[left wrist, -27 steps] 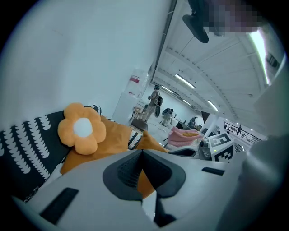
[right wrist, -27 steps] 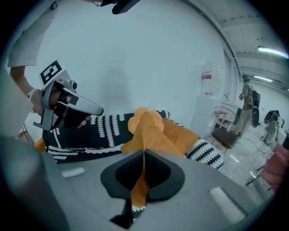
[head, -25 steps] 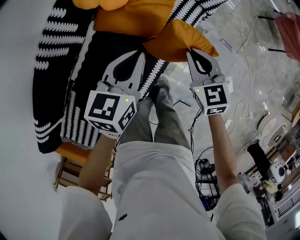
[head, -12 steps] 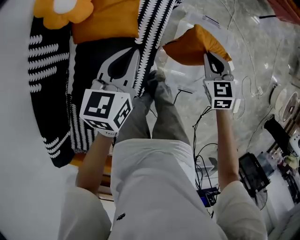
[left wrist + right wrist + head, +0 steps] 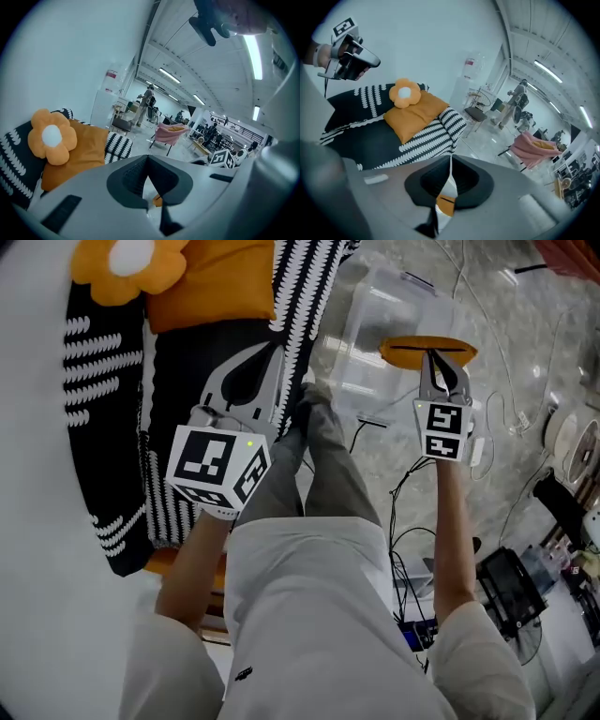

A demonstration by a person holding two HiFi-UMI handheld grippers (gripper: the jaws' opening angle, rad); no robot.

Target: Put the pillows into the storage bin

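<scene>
So the black-and-white cover (image 5: pixel 187 362) fills the left side, and the clear storage bin (image 5: pixel 375 306) sits just off its right edge. A square orange pillow (image 5: pixel 211 287) lies at the cover's far edge, with a flower pillow (image 5: pixel 127 263) overlapping its left corner. The second orange pillow (image 5: pixel 427 351) hangs edge-on over the bin's near rim, pinched tight in the right gripper (image 5: pixel 434 360). The left gripper (image 5: pixel 274 348) is closed up with nothing in it, hovering over the cover's right edge.

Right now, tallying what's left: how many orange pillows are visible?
3: flower pillow and square pillow on the blanket; third pillow in right gripper above the bin. More may be hidden.
</scene>
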